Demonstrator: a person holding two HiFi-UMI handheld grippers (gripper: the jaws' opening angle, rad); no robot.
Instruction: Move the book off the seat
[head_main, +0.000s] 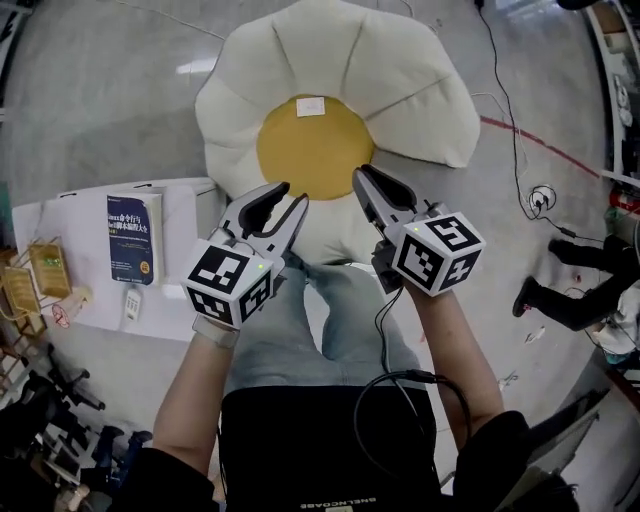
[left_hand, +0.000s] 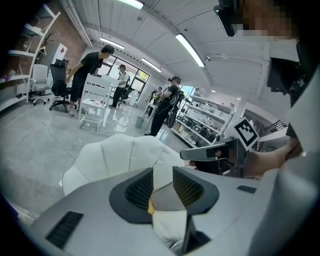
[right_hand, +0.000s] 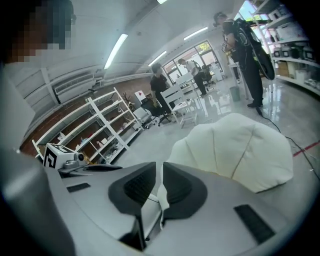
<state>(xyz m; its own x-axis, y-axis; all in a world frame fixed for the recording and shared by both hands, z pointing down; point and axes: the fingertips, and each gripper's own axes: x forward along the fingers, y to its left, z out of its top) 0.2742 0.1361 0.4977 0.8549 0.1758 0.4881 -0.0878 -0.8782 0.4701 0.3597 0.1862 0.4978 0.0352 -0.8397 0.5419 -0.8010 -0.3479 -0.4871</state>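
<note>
The book (head_main: 133, 238), blue-covered, lies flat on a low white table (head_main: 185, 215) left of the seat. The seat is a white flower-shaped cushion (head_main: 420, 90) with a yellow centre (head_main: 315, 150) bearing a small white tag; no book is on it. My left gripper (head_main: 288, 197) hovers over the cushion's near edge, jaws apart and empty; cushion shows through the gap (left_hand: 162, 187). My right gripper (head_main: 362, 180) hangs beside it, jaws drawn to a thin slit (right_hand: 160, 187) with nothing held.
A small remote (head_main: 132, 303) and gold packets (head_main: 48, 270) lie on the table by the book. Cables (head_main: 510, 110) and a red floor line (head_main: 540, 145) run right of the cushion. A bystander's feet (head_main: 560, 290) stand at right. My legs (head_main: 330, 320) are below the grippers.
</note>
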